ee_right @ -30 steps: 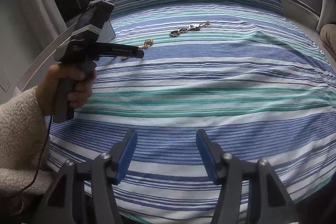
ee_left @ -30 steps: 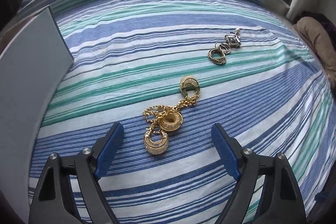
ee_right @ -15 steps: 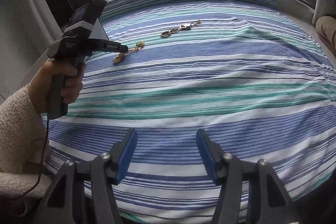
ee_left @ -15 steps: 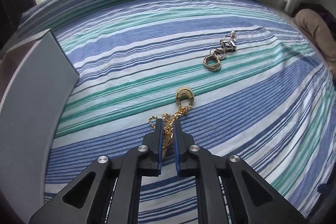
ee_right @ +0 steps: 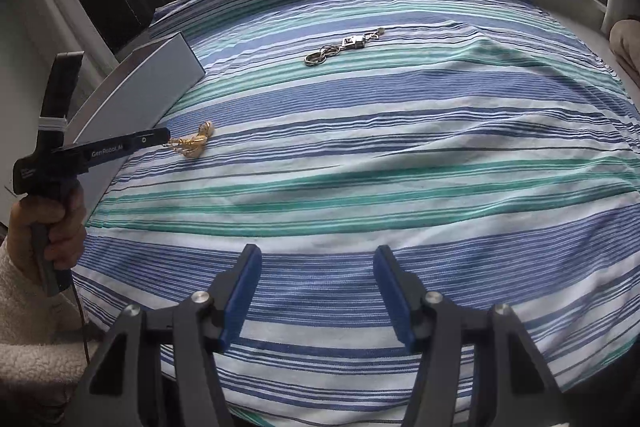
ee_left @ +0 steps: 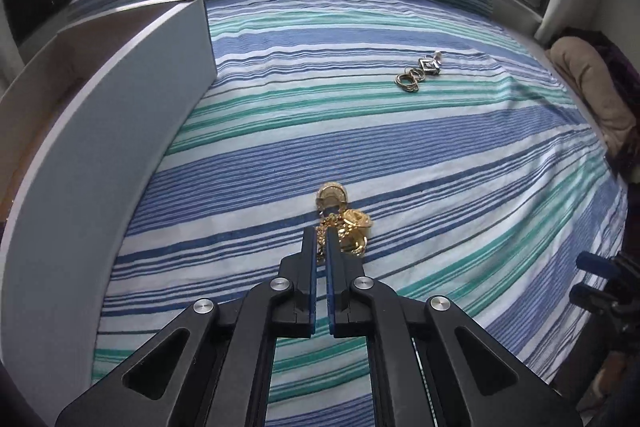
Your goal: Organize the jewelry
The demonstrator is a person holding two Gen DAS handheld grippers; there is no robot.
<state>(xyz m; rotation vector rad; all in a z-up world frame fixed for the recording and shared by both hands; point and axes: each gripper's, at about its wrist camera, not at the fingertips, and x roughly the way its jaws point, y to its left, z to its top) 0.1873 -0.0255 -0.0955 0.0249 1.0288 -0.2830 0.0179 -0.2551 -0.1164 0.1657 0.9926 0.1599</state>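
Gold chain (ee_left: 344, 223) now pinched in left gripper (ee_left: 319, 239) and lifted off bed (ee_left: 440, 155) (box (ee_left: 120, 131) near); right gripper (ee_right: 316, 267) kept spread, idle.

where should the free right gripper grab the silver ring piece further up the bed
Grip the silver ring piece at its narrow middle link, coming from above with the right gripper fingers across its length. It lies flat and stretched out on the striped bedspread, and the rings look too low to pinch.

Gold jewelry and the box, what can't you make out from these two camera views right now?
- Gold jewelry: the left gripper's shut fingers hide the pinched chain in the left wrist view.
- Gold jewelry, right wrist view: too small to tell pieces apart.
- Gray box: its inside is behind its wall; its near end is cut off.
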